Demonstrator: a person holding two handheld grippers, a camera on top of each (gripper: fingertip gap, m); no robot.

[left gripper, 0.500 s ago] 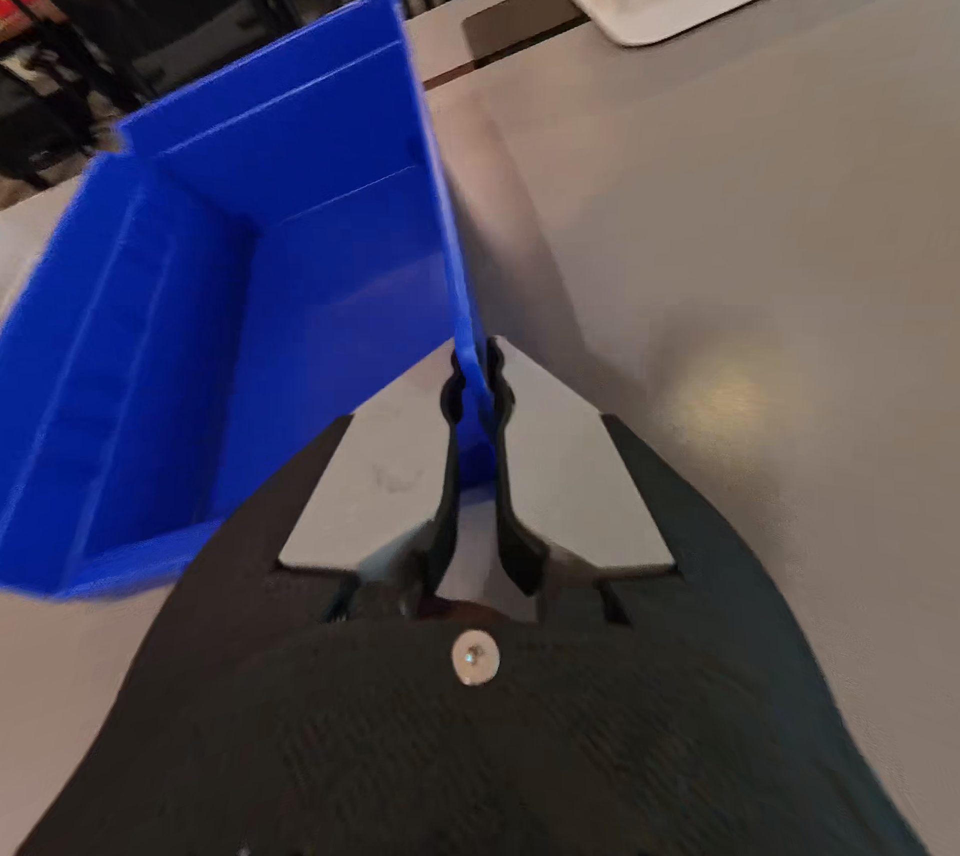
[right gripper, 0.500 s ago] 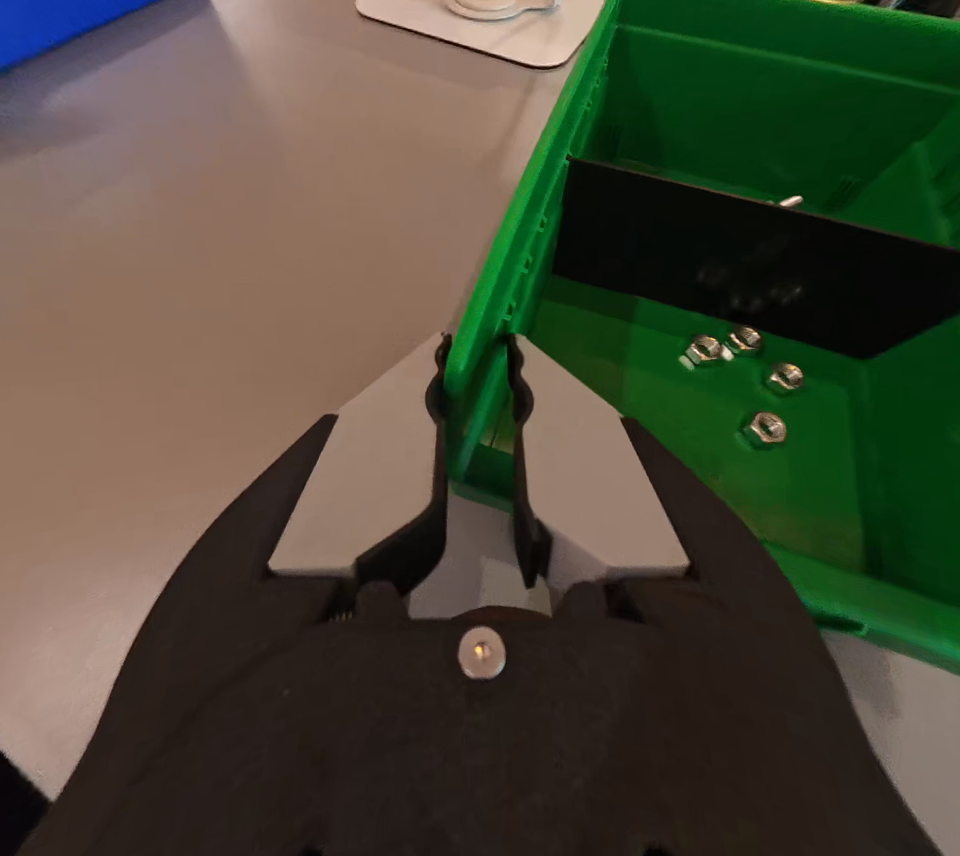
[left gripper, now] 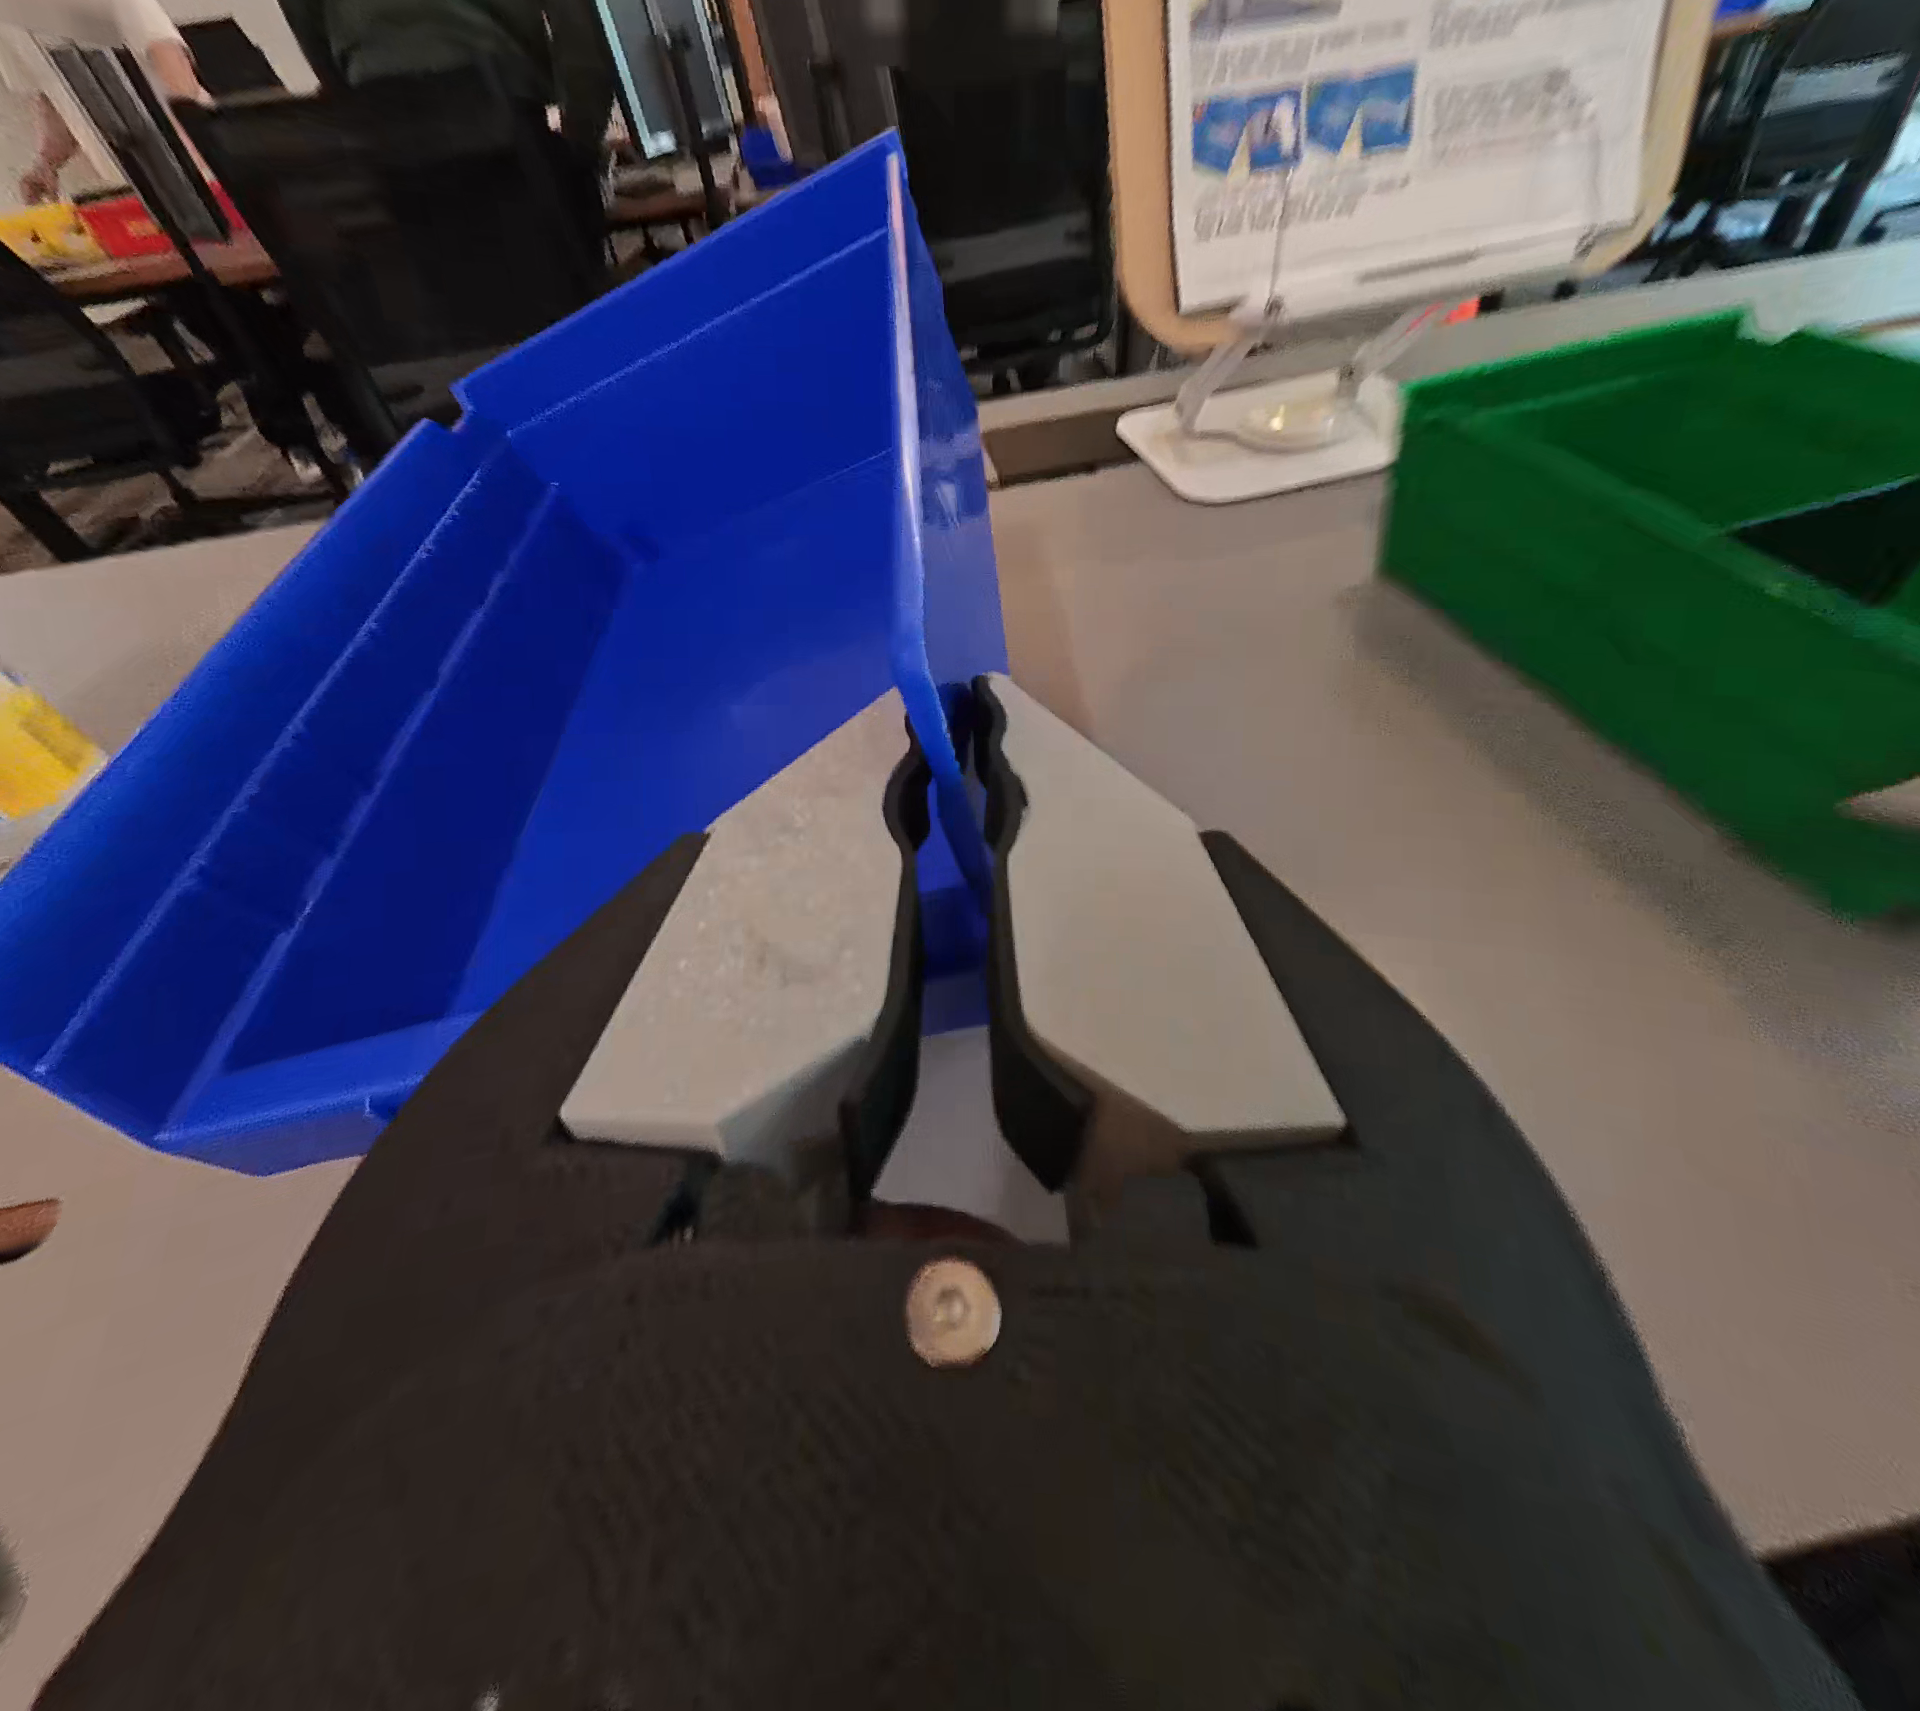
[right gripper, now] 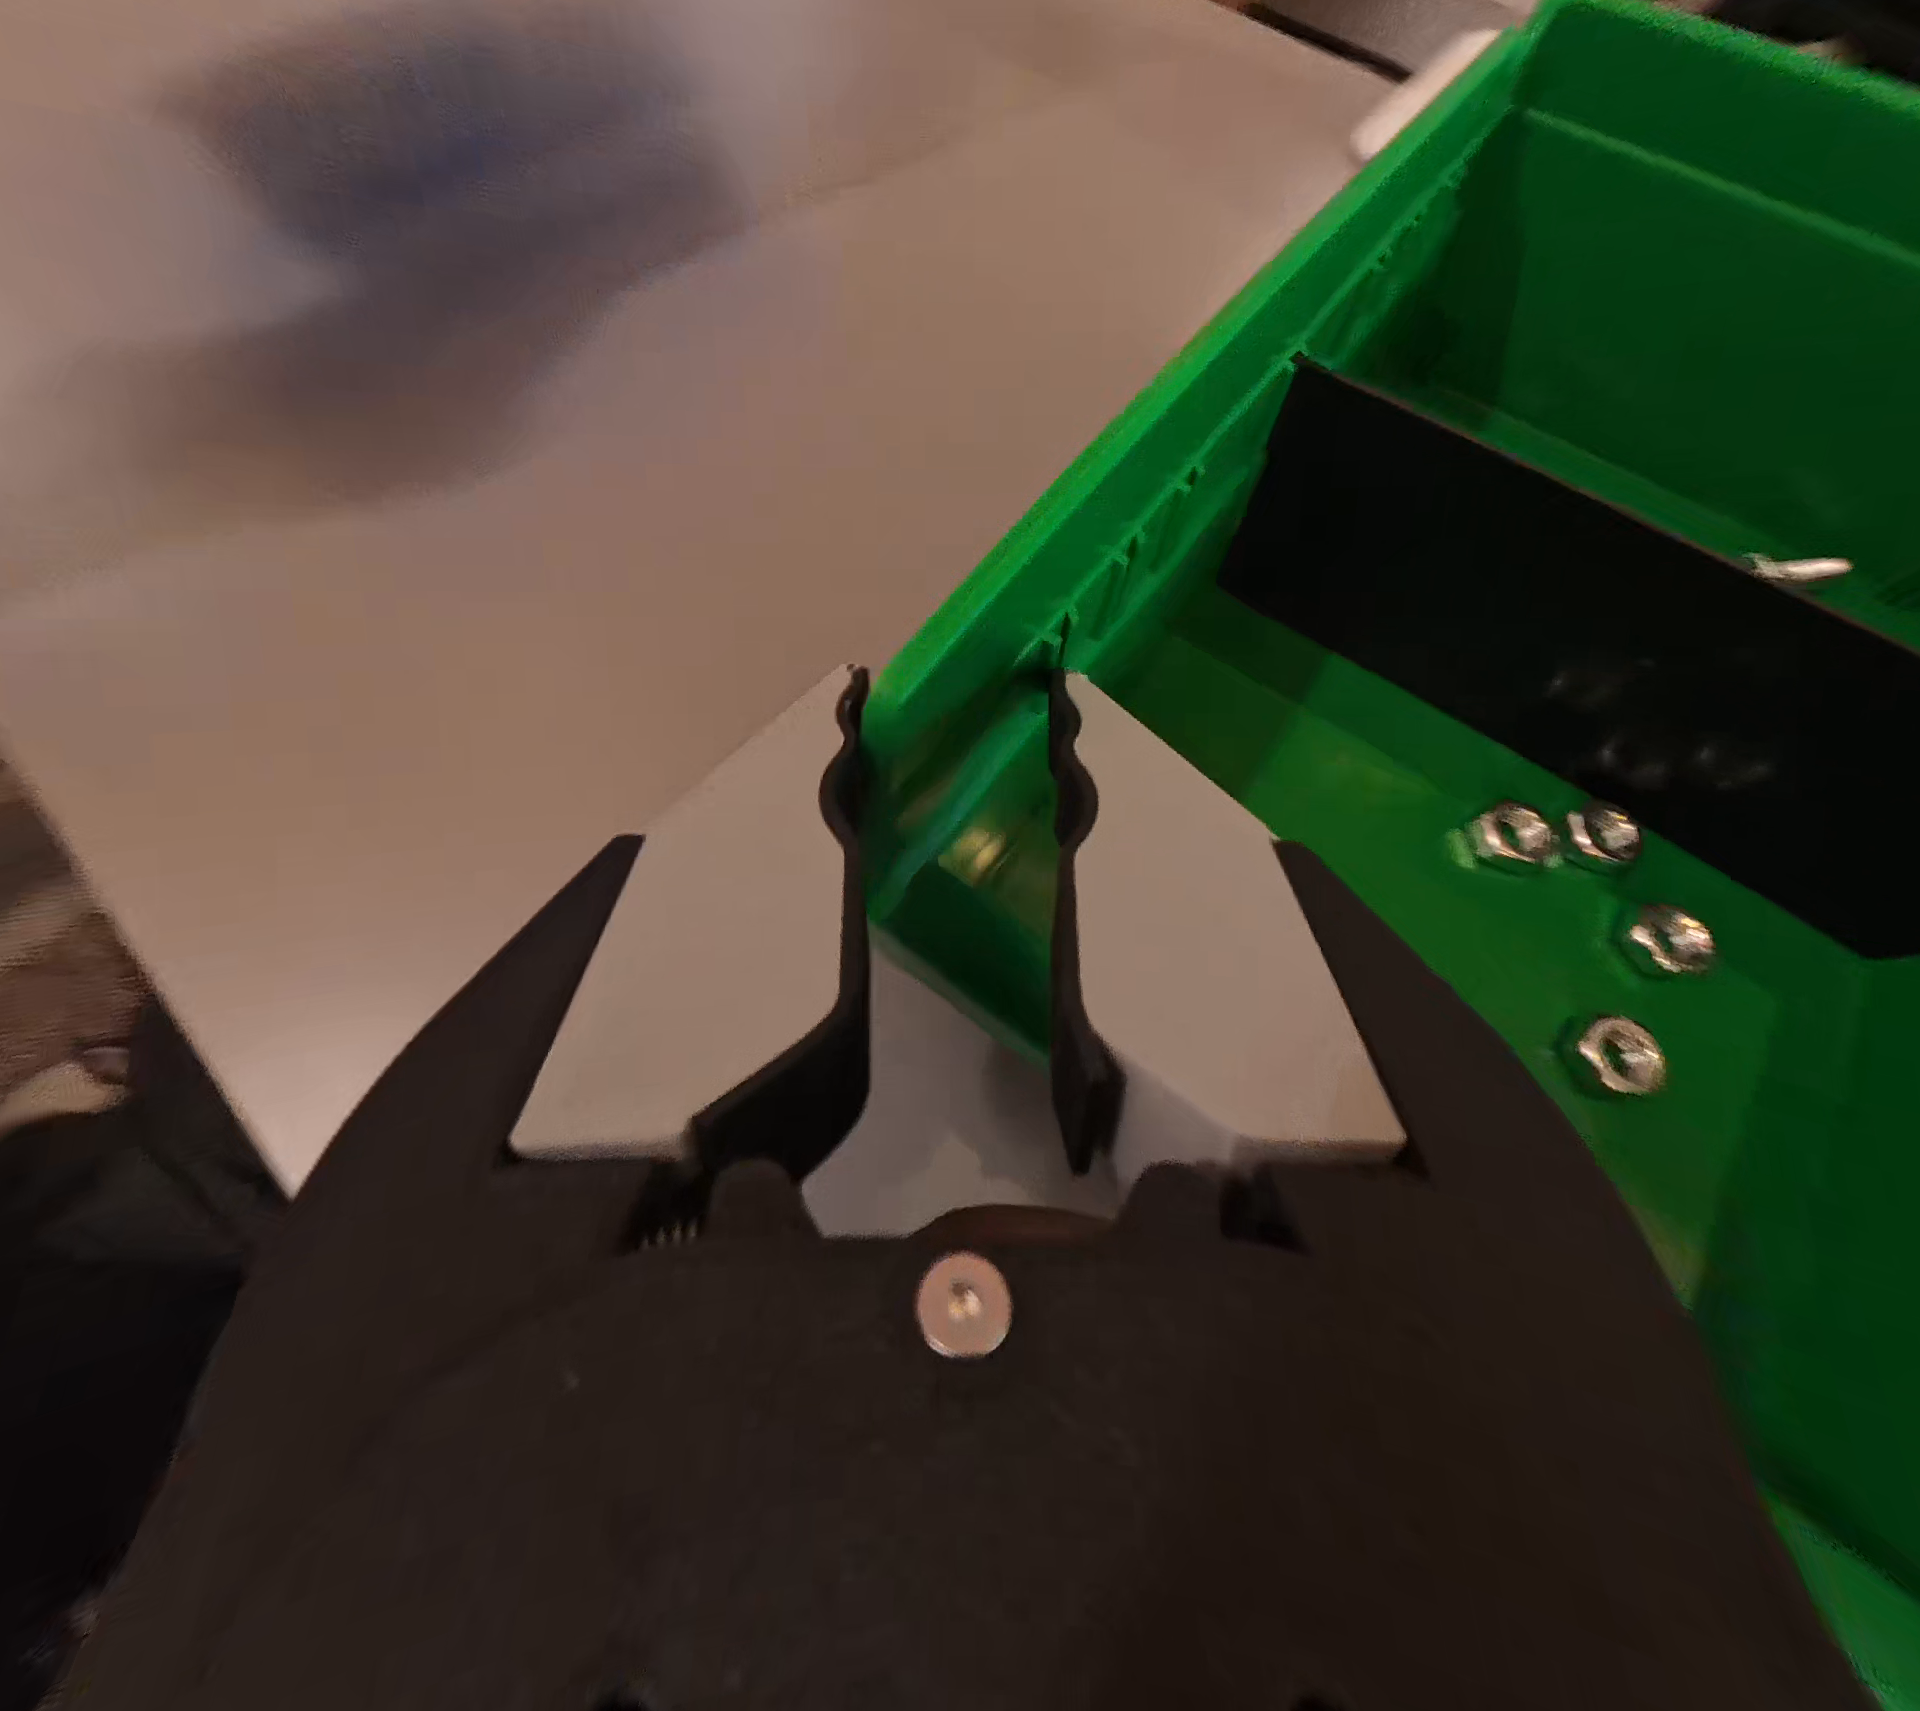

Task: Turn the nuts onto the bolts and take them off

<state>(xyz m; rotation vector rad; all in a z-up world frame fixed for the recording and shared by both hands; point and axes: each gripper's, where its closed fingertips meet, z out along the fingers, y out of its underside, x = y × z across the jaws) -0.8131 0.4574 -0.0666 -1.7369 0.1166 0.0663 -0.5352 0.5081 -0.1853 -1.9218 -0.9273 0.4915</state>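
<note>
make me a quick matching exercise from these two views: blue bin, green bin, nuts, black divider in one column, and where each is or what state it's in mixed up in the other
Column 1
1. blue bin
2. green bin
3. nuts
4. black divider

Column 2
A. lying loose on a green floor
B. side wall clamped by the left gripper, bin tilted, nothing visible inside
C. standing across a bin's inside, splitting it in two
D. side wall between the fingers of the right gripper

Pairs: 1-B, 2-D, 3-A, 4-C
</note>
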